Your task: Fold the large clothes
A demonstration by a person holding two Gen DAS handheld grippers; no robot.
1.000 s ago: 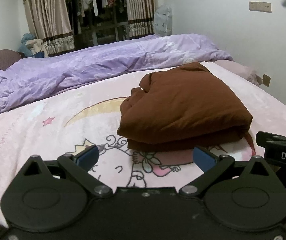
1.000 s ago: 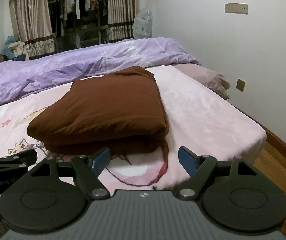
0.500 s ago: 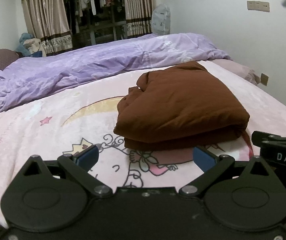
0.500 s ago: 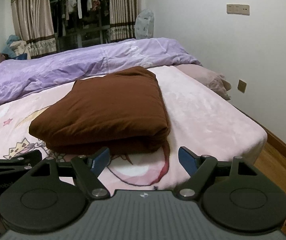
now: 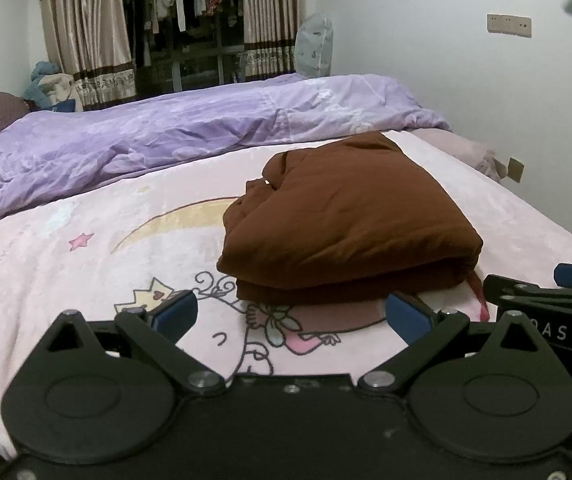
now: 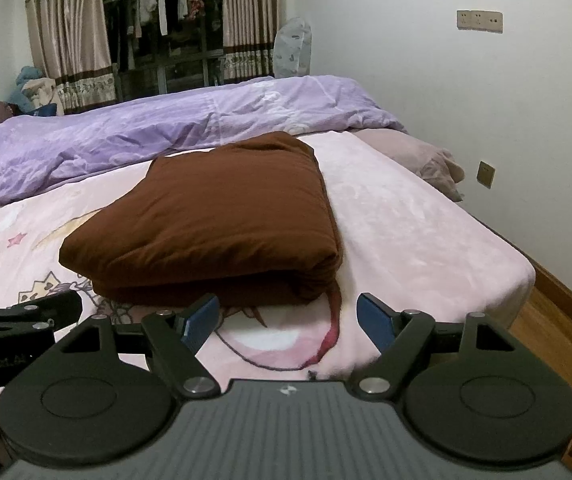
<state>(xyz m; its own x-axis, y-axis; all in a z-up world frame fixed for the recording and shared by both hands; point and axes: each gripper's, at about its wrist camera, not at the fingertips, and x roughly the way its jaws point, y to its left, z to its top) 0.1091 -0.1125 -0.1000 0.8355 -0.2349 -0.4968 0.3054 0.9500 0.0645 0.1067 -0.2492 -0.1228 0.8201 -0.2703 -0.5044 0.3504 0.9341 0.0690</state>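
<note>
Both tools have eased slightly back from the folded brown garment (image 5: 346,220) (image 6: 213,216), mid-frame on the bed (image 5: 65,280); left tool (image 5: 292,316) and right tool (image 6: 288,320) spread, holding nothing.

A bed (image 5: 85,280) with a pink cartoon blanket (image 6: 406,232) fills the room, a crumpled purple duvet (image 5: 165,136) lying across its far side. White walls (image 6: 426,80) carry a row of sockets (image 6: 479,21). Beige patterned curtains (image 5: 81,36) frame a dark window (image 6: 181,68) with clothes hanging (image 5: 189,0) behind. Wooden floor (image 6: 558,332) shows at the right; the light is dim and indoor
</note>
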